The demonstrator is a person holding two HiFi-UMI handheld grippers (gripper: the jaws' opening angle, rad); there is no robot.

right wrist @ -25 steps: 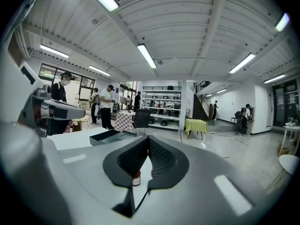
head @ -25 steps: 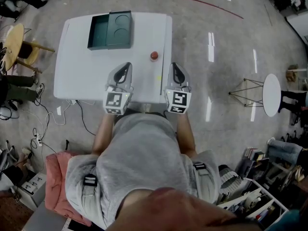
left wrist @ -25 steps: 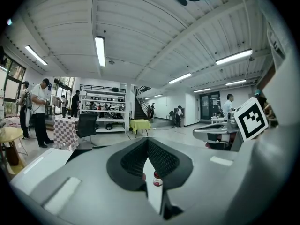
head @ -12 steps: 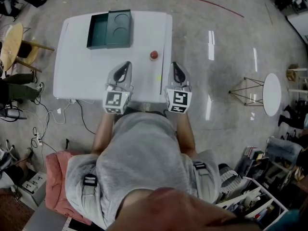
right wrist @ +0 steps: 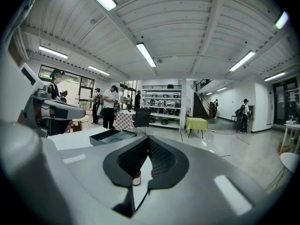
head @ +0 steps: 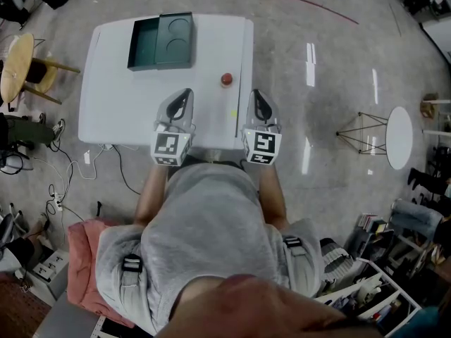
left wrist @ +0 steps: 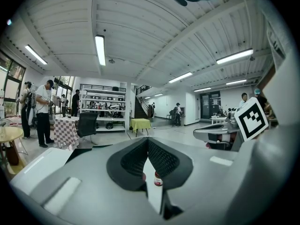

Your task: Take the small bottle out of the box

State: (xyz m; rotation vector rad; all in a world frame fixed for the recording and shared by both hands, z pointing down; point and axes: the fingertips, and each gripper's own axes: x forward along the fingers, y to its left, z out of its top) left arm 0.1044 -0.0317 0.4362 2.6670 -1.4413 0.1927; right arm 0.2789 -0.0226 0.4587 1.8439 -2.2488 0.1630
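A small bottle with a red cap [head: 225, 80] stands upright on the white table [head: 120, 97], outside the dark green box [head: 161, 42], which lies open at the table's far side. One half of the box shows two round recesses. My left gripper [head: 184, 94] and right gripper [head: 256, 94] hover side by side over the table's near edge, both shut and holding nothing. In the left gripper view the bottle [left wrist: 158, 178] shows past the closed tips of the left gripper [left wrist: 147, 142]. The right gripper view shows the bottle [right wrist: 136, 177] below the tips of the right gripper [right wrist: 148, 140], with the box [right wrist: 114, 136] further back on the left.
A round yellow side table [head: 15, 65] stands left of the table, a white round stand [head: 397, 138] to the right. Cables [head: 67, 171] and a pink cloth [head: 81, 273] lie on the floor at the near left. People stand in the background [left wrist: 42, 111].
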